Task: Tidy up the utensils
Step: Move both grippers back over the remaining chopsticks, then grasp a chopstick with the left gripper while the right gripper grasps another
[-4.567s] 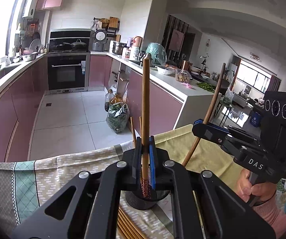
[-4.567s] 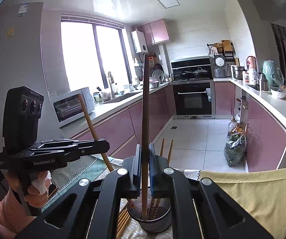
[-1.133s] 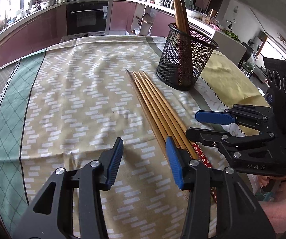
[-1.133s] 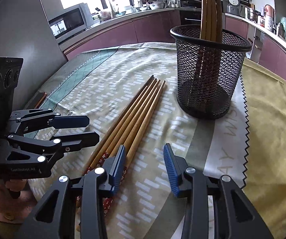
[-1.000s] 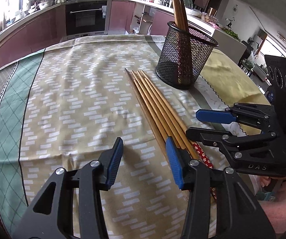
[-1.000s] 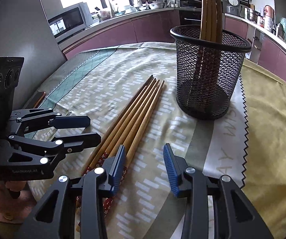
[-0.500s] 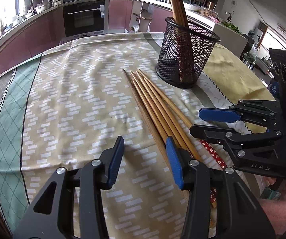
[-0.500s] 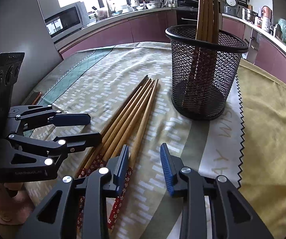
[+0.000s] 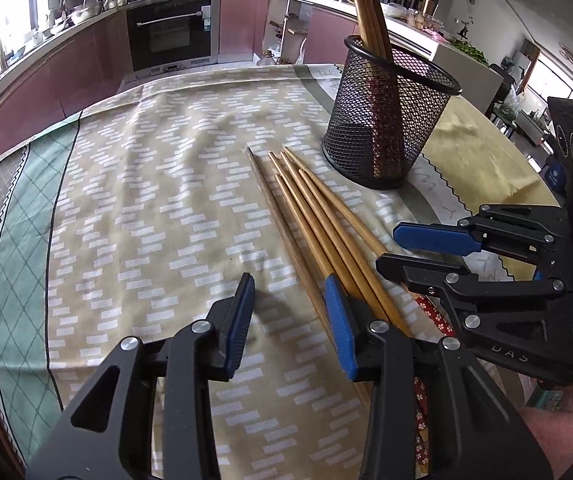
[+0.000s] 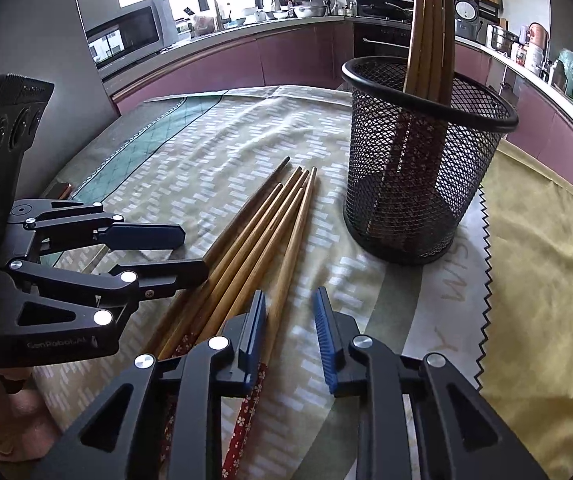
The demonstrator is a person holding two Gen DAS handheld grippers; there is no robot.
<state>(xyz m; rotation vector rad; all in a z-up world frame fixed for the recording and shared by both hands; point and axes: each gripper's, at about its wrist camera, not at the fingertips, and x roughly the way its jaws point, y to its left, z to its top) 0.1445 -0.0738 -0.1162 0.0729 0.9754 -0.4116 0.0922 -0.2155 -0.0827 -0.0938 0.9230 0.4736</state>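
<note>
Blue-padded and parted, your left claw (image 9: pixel 290 316) hangs over the patterned tablecloth (image 9: pixel 146 200) with nothing pinched; its jaws have just been narrowing. The row of chopsticks (image 9: pixel 318 224) on the table lies at its right finger (image 9: pixel 338 320): the outermost stick runs just inside that pad, the others pass under and beyond it. Your right claw (image 10: pixel 290 328) is also parted and has just been closing in. One chopstick (image 10: pixel 286 272) at the near edge of the row (image 10: pixel 246 240) runs down along the inner face of its left pad; whether the pad touches it you cannot tell, and the other pad stands clear of it over bare cloth. Farther out, beyond the tips of the sticks, the black mesh holder (image 10: pixel 422 152) stands upright on the cloth with several chopsticks (image 10: pixel 430 28) leaning inside. The red flowered ends of the lying sticks are cut off under both claws, so their full count is hard to make out. Each claw shows in the other's view, beside the row, with part of a hand (image 10: pixel 2 412) below.
</note>
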